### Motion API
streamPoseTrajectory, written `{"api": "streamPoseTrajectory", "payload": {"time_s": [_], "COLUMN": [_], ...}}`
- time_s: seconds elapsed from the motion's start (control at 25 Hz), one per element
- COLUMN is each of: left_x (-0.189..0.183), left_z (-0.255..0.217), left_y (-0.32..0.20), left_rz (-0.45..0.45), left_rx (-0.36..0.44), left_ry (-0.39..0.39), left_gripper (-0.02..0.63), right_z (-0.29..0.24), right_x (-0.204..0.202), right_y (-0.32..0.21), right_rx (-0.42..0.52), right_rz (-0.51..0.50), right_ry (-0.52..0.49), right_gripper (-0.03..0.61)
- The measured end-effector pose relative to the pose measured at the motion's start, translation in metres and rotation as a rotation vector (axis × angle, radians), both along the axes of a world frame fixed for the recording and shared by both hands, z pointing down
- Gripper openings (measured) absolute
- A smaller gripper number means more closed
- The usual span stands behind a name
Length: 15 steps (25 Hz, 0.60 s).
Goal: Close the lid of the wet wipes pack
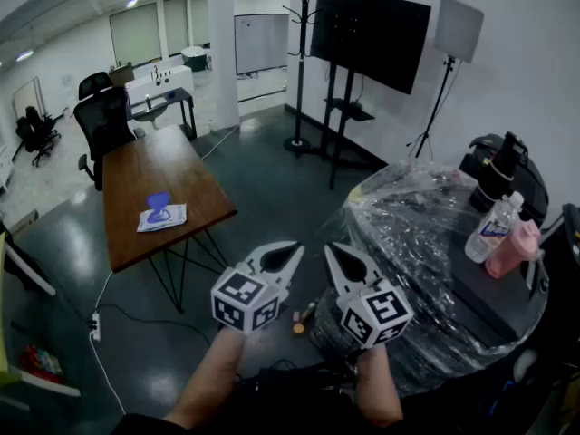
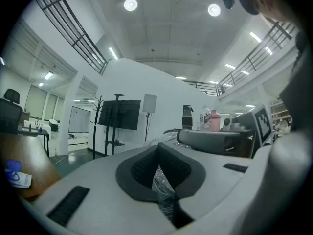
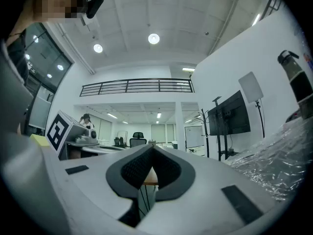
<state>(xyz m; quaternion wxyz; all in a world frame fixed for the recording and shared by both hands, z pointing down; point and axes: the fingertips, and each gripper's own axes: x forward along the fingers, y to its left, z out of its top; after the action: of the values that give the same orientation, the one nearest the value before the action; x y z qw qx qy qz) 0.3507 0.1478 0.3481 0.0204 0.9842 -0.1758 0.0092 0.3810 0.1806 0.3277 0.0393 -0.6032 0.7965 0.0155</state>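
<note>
I hold my left hand-held gripper and right hand-held gripper level, both pressed together and empty, because the wet wipes pack lies well apart on the wooden counter, its blue lid apparently raised.

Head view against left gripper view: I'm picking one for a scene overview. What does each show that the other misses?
Only the head view shows the person's forearms, the floor cable and the marker cube on the left tool. Only the left gripper view shows the upper-floor railings and that tool's ribbed pads, shut with nothing between. Both show the wooden table with the wipes pack, blue lid up, the screen, the bottles and the right tool.
</note>
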Motion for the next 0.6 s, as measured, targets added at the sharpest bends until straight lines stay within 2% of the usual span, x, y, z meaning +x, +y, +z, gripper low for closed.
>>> {"api": "streamPoseTrajectory", "payload": {"time_s": [0.6], "left_x": [-0.0043], "left_z": [0.0017], "left_y": [0.0042], "left_rz": [0.007], "left_rx": [-0.004], "left_ry": [-0.008], "left_gripper": [0.005], "right_z": [0.0013], "right_x": [-0.0037], "right_y": [-0.0009], "right_rx": [-0.002], "right_rz": [0.004], "right_ry": [-0.004], "right_gripper": [0.009]}}
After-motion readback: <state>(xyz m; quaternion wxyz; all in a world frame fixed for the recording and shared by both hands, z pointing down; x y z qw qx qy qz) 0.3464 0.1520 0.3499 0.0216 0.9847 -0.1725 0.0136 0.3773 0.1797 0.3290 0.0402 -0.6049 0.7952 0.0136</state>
